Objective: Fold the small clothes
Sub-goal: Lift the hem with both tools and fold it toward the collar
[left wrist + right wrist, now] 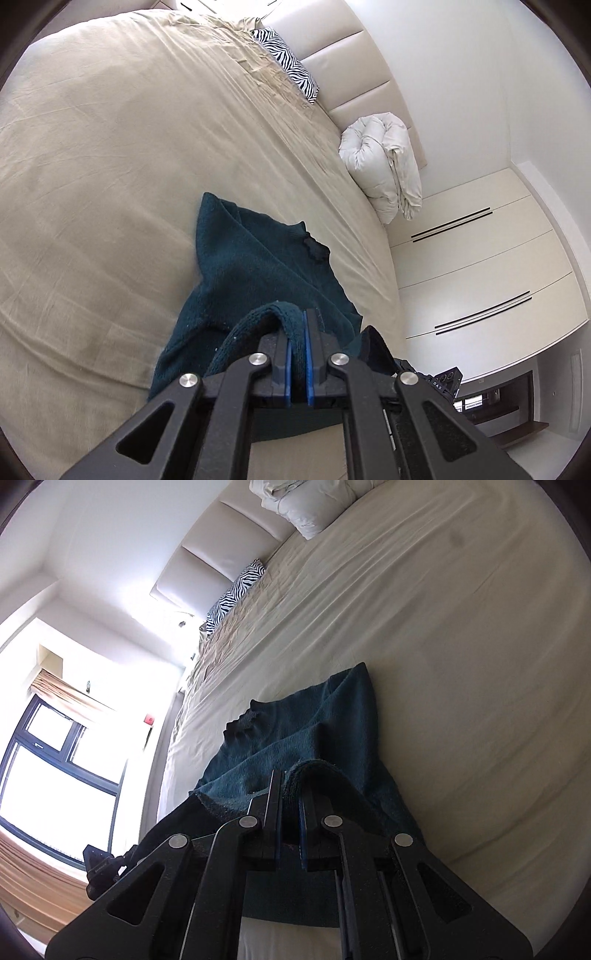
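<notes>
Sweater hem first: dark teal knit (255, 266), and both grippers have it. The left gripper (298, 323) has its blue-padded jaws pressed together on a ribbed edge of the knit, which loops up and over the left-hand finger (275, 343) before dropping away. Same story on the right gripper (293, 786): jaws clamped tight on a thick fold of the same teal fabric, the fold arching over the right-hand finger (321, 805).

Moving outward, the sweater trails forward from each grip and lies spread on the bed sheet (110, 166), a pale beige cloth creased in long lines. From the left wrist camera the far corner of the garment ends in a point, and a small dark ruffled collar (316, 249) sits on its right edge. From the right wrist camera that collar (245, 718) shows on the left edge instead.

Further out, at the head of the bed, a zebra-print pillow (286, 55) lies against the padded cream headboard (354, 74), and a rolled white duvet (384, 162) rests near the same end. Beyond the mattress, the left camera takes in white wardrobe doors (487, 269) with dark slot handles; the right camera catches a bright dark-framed window (48, 760). Each camera also glimpses the other gripper low in its frame.
</notes>
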Demonstrator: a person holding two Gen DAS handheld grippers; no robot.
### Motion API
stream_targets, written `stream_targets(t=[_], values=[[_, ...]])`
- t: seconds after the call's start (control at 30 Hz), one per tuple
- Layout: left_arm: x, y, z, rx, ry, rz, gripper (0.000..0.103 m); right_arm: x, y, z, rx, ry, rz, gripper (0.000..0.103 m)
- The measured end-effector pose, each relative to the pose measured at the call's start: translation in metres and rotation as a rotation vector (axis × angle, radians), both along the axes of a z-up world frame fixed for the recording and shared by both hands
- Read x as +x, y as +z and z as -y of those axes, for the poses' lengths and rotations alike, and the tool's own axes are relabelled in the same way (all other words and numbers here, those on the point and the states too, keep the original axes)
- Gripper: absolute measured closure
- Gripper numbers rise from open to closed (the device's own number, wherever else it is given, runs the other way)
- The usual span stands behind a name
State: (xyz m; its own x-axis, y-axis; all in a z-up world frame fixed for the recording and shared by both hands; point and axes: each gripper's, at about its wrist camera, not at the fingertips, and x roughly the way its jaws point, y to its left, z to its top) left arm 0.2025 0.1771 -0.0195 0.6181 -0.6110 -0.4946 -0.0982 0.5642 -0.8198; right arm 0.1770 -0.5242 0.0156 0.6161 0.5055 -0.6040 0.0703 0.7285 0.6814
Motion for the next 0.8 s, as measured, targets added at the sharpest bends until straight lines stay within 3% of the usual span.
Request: stream_targets(t=[0.27,0.77,0.8], values=[[0.055,-0.015,-0.008,0.016,0.026,-0.031,0.097,0.068,-0.012,-0.012,-0.058,-0.011,-0.018,0.097],[0.136,-0.07,-0.018,0.044,0.065,-0.091,0.096,0.157,-0.085,-0.011,0.026,-0.081,-0.136,0.096],[0.141,-0.073,-0.017,0.044,0.06,-0.092,0.091,0.162,-0.09,-0.01,0.031,-0.088,-0.151,0.094]])
